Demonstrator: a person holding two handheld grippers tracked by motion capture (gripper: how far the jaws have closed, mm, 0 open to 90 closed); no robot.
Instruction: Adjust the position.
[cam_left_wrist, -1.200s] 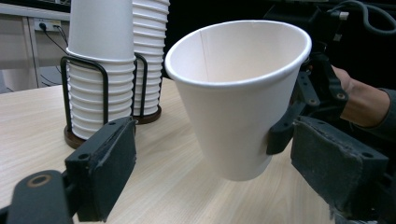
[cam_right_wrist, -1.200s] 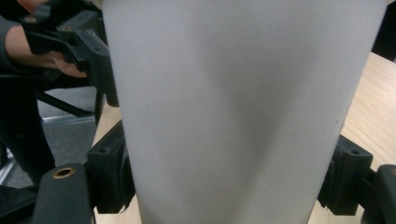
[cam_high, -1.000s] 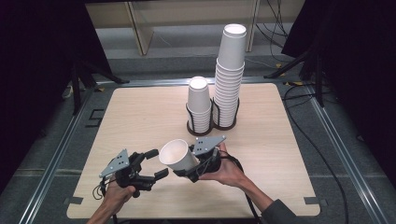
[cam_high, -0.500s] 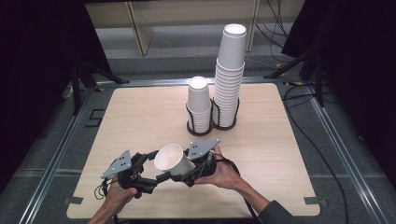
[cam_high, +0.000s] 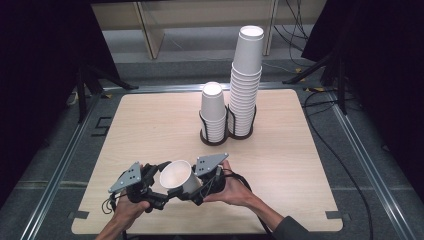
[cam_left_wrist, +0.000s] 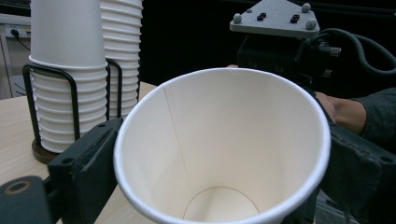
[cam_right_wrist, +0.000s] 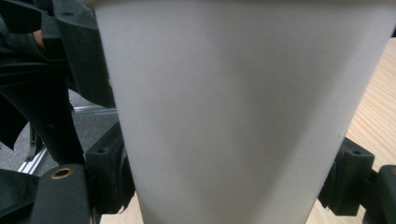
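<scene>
1. Paper cup hangs on its side above the tabletop's near edge; it could drop if the right gripper loosens before the left gripper grips.
2. Right jaws clamp its wall; left jaws have just been opening, flanking its rim loosely.
3. Both hands are low, facing each other.

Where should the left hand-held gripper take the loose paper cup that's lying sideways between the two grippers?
By the side wall just behind the rim of the paper cup, coming in from the mouth end. The open mouth faces the left hand-held gripper, and the right hand-held gripper already occupies the narrower base end.
</scene>
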